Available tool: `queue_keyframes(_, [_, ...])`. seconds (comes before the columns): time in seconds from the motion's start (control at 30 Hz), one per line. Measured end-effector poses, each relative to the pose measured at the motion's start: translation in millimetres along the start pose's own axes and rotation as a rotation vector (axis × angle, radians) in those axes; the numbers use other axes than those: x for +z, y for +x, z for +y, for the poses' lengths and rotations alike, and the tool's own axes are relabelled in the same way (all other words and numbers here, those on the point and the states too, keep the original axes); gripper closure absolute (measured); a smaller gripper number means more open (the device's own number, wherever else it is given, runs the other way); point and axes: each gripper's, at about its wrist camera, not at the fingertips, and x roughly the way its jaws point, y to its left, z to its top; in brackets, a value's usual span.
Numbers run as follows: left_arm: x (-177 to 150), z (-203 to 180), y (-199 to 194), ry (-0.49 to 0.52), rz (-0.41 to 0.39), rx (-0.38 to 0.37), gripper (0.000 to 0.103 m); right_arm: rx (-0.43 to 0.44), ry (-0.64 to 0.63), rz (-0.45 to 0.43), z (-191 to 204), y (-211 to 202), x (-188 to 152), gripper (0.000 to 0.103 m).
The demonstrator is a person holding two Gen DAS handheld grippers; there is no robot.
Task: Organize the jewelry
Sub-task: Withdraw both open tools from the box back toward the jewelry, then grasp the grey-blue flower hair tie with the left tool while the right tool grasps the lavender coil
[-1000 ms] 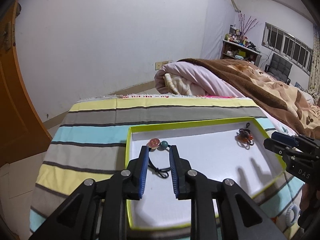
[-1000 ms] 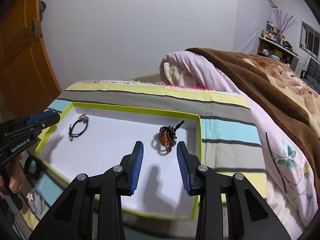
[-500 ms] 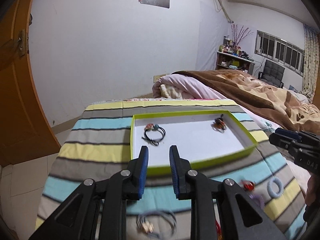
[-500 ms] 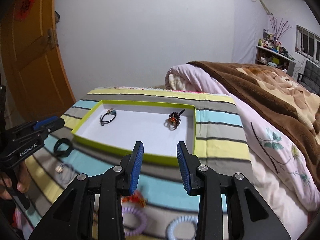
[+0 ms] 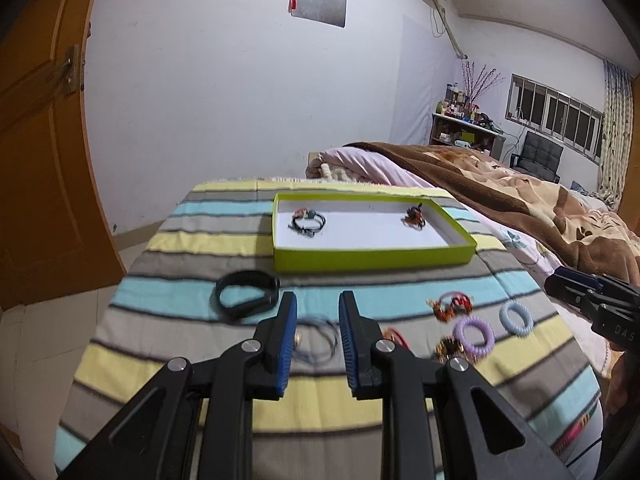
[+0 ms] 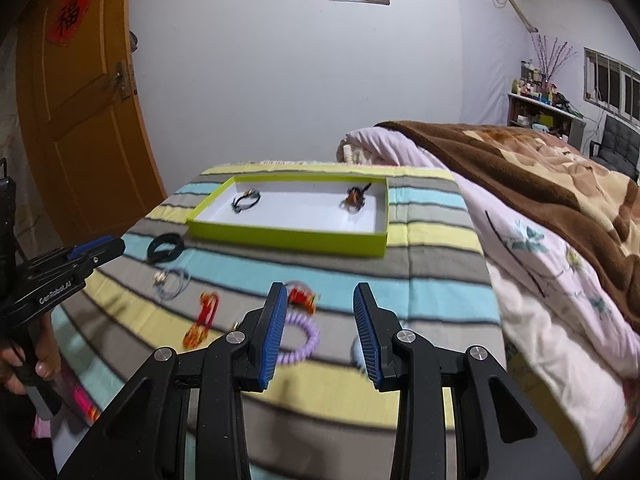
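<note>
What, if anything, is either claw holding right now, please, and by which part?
Nothing is held. The left claw and right claw are both open and empty above the striped cloth.

striped cloth (image 5: 224, 240) over tabletop | green tray (image 5: 372, 258) ahead of left claw (image 5: 316, 308) | black band (image 5: 246, 294) front-left | blue cord bracelet (image 5: 316, 338) between its fingers | purple (image 5: 474, 336) and blue coil ties (image 5: 516, 318) to right

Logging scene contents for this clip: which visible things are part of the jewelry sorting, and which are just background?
Part of the job:
green tray
black bracelet in tray
beaded piece in tray
black band
grey cord bracelet
purple coil tie
blue coil tie
red pieces
left gripper
right gripper

Background:
striped cloth
brown blanket
door
shelf
</note>
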Motion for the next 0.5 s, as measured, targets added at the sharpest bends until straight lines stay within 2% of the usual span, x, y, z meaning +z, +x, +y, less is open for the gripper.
queue_keyframes(0.2, [-21.5, -2.8, -12.9, 0.006, 0.013, 0.003, 0.081, 0.023, -0.009, 0.018, 5.9, -7.8, -17.9, 0.067])
queue_keyframes(0.5, [-34.1, -3.4, -12.1, -0.001, 0.033, 0.007, 0.081, 0.033, 0.01, 0.052, 5.3, 1.1, -26.9, 0.067])
